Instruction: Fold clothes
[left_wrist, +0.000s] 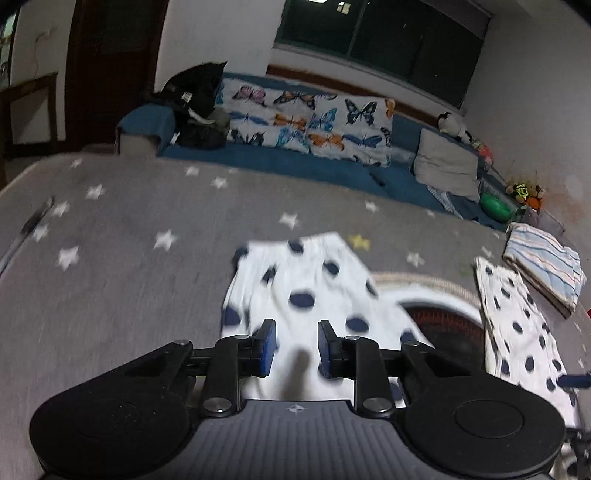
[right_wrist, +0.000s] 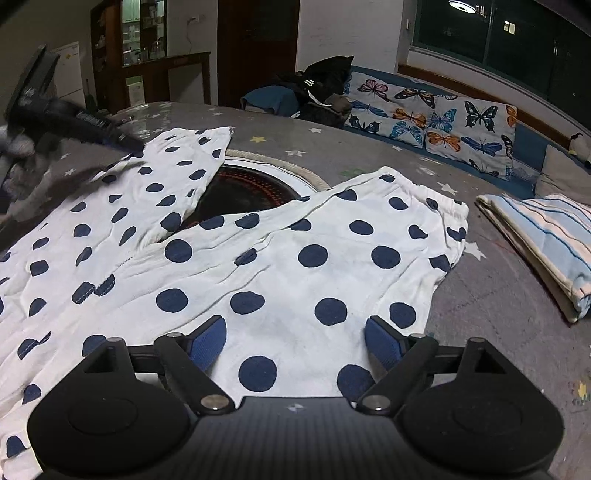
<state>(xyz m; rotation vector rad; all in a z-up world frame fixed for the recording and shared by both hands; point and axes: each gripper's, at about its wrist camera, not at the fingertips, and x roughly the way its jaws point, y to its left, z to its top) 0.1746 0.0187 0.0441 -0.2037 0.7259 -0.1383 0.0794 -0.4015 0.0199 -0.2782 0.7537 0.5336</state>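
We see spotted white trousers (right_wrist: 258, 258) spread flat on the grey star cloth (left_wrist: 110, 277), partly over a round dark hole (right_wrist: 243, 192) in the table. Our right gripper (right_wrist: 295, 341) hangs wide open above them. Our left gripper (left_wrist: 296, 347) is open a little. A folded striped cloth (right_wrist: 546, 243) lies near the right edge.

Home living room: butterfly-print sofa (right_wrist: 436, 114), star-patterned tablecloth (left_wrist: 129, 229), dark window (left_wrist: 384, 33).
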